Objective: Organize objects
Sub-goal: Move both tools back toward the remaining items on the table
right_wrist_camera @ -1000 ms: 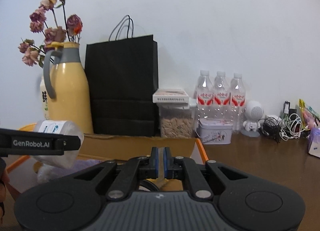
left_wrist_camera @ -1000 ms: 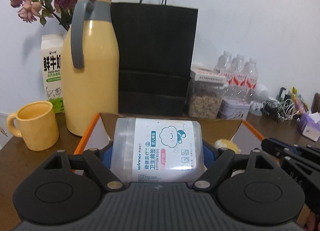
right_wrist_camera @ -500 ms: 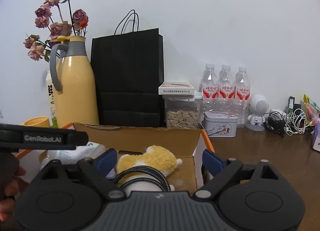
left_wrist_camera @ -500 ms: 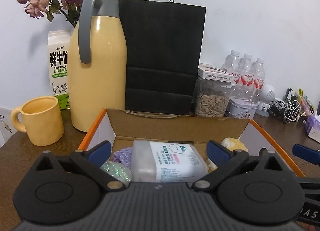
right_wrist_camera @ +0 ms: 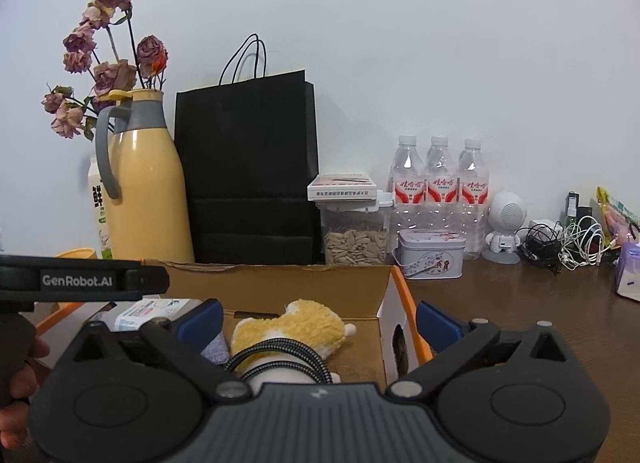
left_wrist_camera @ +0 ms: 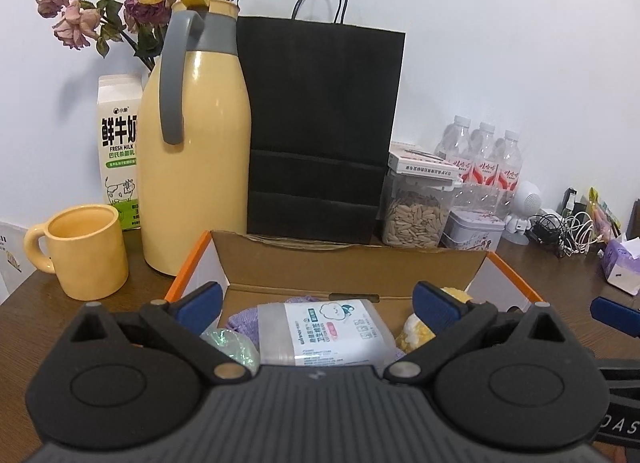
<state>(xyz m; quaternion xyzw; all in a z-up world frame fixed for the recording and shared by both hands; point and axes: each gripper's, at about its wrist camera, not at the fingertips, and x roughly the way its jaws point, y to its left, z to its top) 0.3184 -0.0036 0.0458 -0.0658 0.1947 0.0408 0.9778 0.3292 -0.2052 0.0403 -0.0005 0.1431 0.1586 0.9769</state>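
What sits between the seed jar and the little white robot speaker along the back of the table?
The three water bottles and, in front of them, a small printed tin lie between the seed jar and the white speaker, clearest in the right wrist view.

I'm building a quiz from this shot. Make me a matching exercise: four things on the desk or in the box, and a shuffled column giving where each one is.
Things:
1. cotton bud box
2. yellow mug
3. small carton
4. yellow plush toy

Places:
A. on top of the seed jar
B. on the table, left of the yellow jug
C. lying in the cardboard box, below the left gripper
D. in the cardboard box, under a braided cable

Pairs: 1-C, 2-B, 3-A, 4-D
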